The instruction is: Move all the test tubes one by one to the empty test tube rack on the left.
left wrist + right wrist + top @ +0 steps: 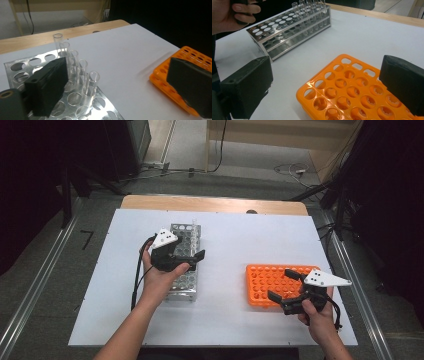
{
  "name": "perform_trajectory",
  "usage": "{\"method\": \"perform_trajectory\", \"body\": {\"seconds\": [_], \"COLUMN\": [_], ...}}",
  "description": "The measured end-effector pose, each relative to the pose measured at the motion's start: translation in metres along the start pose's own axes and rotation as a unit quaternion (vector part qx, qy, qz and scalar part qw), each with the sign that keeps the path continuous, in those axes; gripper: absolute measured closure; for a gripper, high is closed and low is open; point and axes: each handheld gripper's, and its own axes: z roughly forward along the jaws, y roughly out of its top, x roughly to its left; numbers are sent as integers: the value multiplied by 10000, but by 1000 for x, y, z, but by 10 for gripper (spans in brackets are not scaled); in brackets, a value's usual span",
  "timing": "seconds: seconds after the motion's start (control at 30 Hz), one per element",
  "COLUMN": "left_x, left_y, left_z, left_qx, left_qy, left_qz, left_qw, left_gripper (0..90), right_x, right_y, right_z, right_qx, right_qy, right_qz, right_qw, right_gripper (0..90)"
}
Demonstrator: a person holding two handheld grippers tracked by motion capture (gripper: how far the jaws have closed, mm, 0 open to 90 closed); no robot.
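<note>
- The left gripper (192, 260) hovers over the metal test-tube rack (183, 260) on the left half of the white table (225, 315). Its jaws stand wide apart with nothing between them.
- In the left gripper view, a row of clear glass test tubes (81, 71) stands upright in the holes along one edge of that rack. The nearest tube rises just beside the left jaw and is not touched by it. Filling one edge row keeps the tubes together and leaves the rest of the holes free.
- With the jaws spread this wide just beside the row, the left gripper has probably just set a tube down, though it could equally be lining up for the next one.
- The right gripper (285, 287) is poised over the orange test-tube rack (270, 282) on the right half of the table. Its jaws are also well apart and empty.
- In the right gripper view, every visible hole of the orange rack is empty, and the rack lies between the two black jaws below them.
- The two racks sit well apart, one before each hand. That suits a transfer of tubes from one rack to the other, each gripper staying on its own side.
- The right hand seems to wait in readiness over its rack while the left hand works.
</note>
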Motion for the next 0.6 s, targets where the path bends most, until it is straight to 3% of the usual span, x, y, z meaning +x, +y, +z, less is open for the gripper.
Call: {"method": "perform_trajectory", "body": {"seconds": [0.3,0.6], "left_x": [-12,-14], "left_y": [-7,-16], "left_z": [-21,-44], "left_qx": [-145,-249], "left_qy": [-257,-260], "left_qz": [76,187], "left_qw": [9995,9992], "left_gripper": [0,0], "right_x": [-2,-9], "right_y": [0,-1], "right_z": [-1,-4], "right_qx": [-11,-25], "right_qy": [-33,-128], "right_qz": [29,91], "right_qw": [10000,9999], "right_gripper": [0,0]}}
